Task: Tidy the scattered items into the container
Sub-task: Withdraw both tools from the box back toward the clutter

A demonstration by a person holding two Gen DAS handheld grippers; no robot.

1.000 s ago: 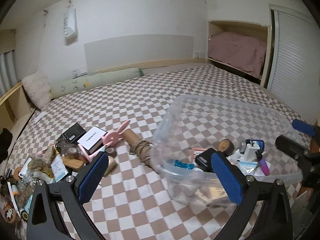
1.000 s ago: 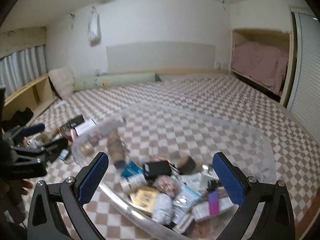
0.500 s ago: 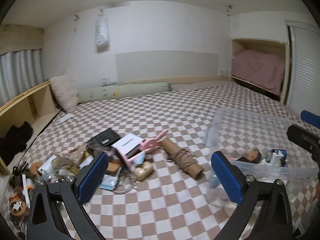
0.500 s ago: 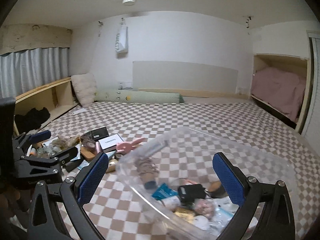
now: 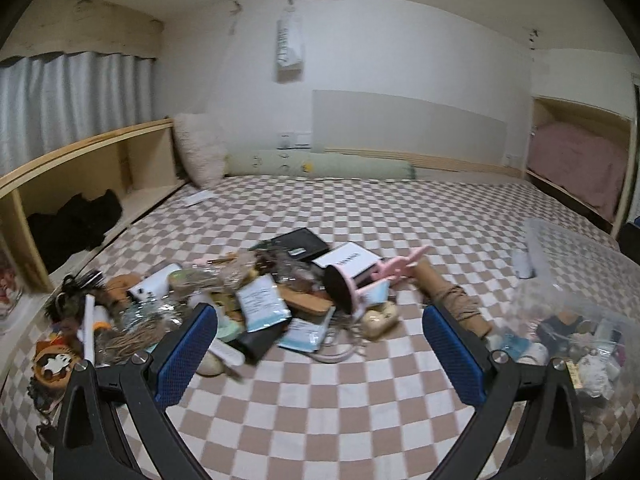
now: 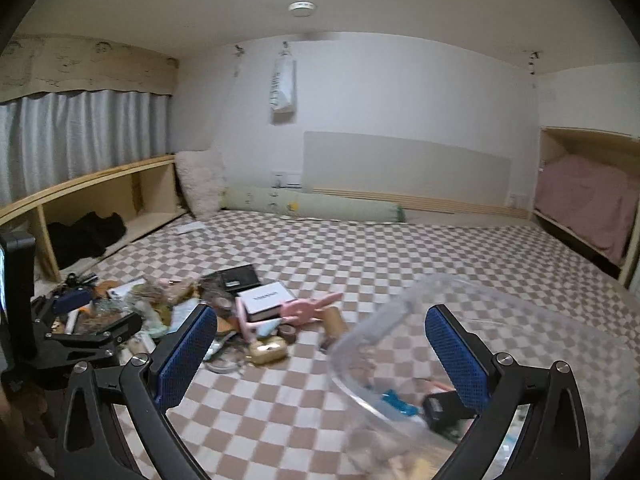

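Most of the scattered items (image 5: 256, 300) are lying in a loose heap on the checked bed cover (image 5: 320, 412), left of the clear plastic container (image 5: 576, 280), which is sitting on the same cover to the right and already holding a layer of small things. The left gripper (image 5: 320, 354) is hovering low over the near edge of the heap with its blue-padded fingers (image 5: 186, 354) spread wide and nothing between them. The right gripper (image 6: 322, 356) is hanging over the container's near rim, fingers equally wide and holding nothing.

The heap looks light throughout. The foil and paper sachets (image 5: 262, 303) are probably thin, limp and slippery, best pinched by an edge that is sticking up. The pink handled mirror (image 5: 352, 292) is stiff and likely fragile at its round dark face, so its handle or stand is the safer hold. The cardboard tube (image 5: 452, 300) wrapped in brown cord is rigid, will roll, and should take a grip across its middle. The white box (image 5: 346, 259) and the black case (image 5: 302, 242) behind it are flat and hard, wanting a grip across a narrow side. The tangled twine and the small rounded cream case (image 5: 380, 318) look soft or smooth and may slip or drag neighbours along.
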